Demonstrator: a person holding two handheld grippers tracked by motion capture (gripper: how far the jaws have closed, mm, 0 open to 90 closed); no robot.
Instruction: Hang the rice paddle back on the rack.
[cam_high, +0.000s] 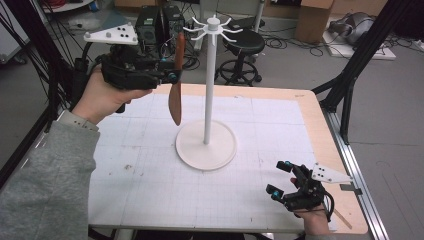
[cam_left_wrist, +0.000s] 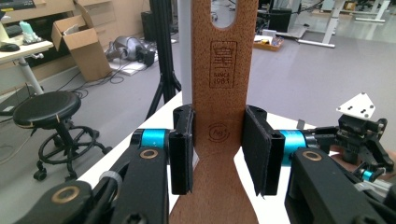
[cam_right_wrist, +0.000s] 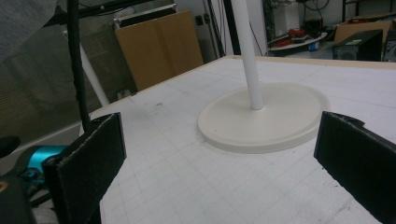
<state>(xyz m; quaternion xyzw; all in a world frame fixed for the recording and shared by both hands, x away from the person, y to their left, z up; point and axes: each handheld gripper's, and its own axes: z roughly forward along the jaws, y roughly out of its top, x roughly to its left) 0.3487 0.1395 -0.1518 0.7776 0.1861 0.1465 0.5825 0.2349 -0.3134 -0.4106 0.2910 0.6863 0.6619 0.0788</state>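
- A wooden spatula (cam_high: 175, 80) is clamped by its handle between the jaws of the left gripper (cam_high: 172, 76) and is held upright above the table's (cam_high: 150, 190) ten o'clock area, blade down.
- In the left gripper view the handle (cam_left_wrist: 218, 107) is seen squeezed between both pads, with its hanging hole at twelve o'clock.
- The white stand (cam_high: 208, 90) is placed at the table's centre; its hooks (cam_high: 212, 28) are at the top, at about two o'clock from the spatula.
- The right gripper (cam_high: 283, 180) is rested at the table's five o'clock with jaws spread wide and nothing held.
- The hole should be lifted level with a hook tip, then slid on sideways; how the hole lines up with a hook is hard to judge here, so the approach is best made slowly.
- The grip should be released only once the weight is borne by the hook.
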